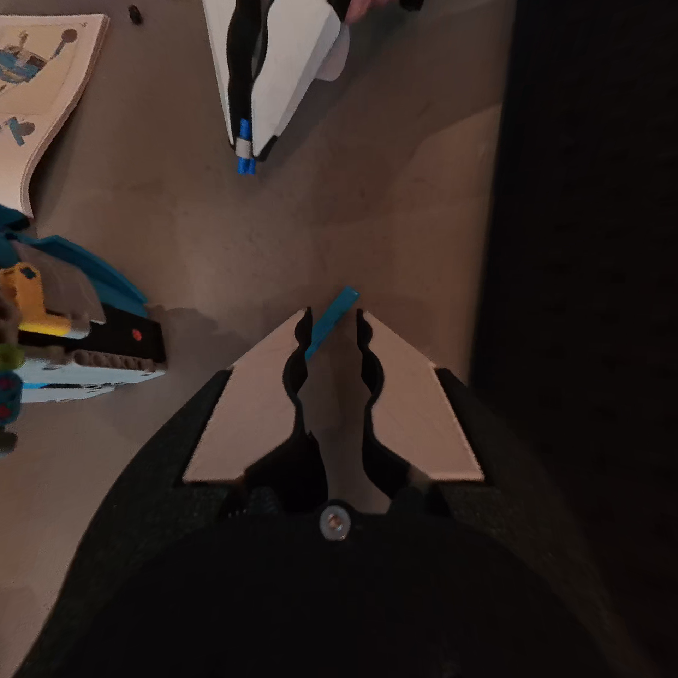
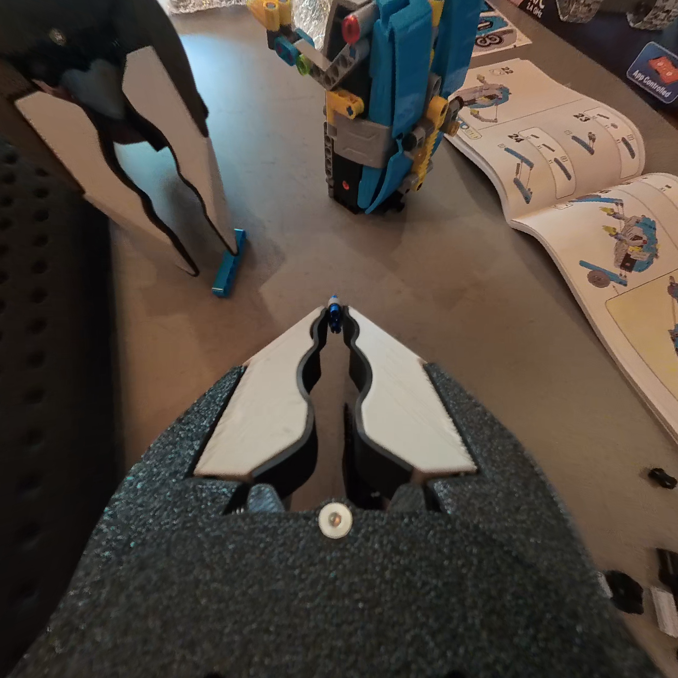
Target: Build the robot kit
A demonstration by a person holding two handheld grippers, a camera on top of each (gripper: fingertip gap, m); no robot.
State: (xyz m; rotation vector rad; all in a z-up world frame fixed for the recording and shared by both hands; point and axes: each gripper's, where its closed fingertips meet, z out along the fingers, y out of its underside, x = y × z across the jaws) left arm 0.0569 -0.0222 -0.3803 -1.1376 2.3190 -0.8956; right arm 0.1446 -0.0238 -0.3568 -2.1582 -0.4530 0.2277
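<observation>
1. Blue pin (image 2: pixel 334 315) with a white band: sitting pinched at the very tips of the right gripper (image 2: pixel 334 310), poking out past them, hanging above the table (image 2: pixel 403 275).
2. Closing tightly on that pin with the right fingers; only a thin gap showing farther back.
3. Holding the left gripper (image 1: pixel 334 312) open, tips down at the table, straddling a blue beam (image 1: pixel 332 323) lying flat there.
4. Touching that beam with one left fingertip, judging from the right wrist view; not squeezing it.
5. Standing well apart behind both: a blue, black and yellow brick model (image 2: pixel 385 110), with an open instruction booklet (image 2: pixel 568 183) beside it.
6. Gripping so near the tips probably calling for steady pressure and slow motion, the pin being small and likely to twist.
</observation>
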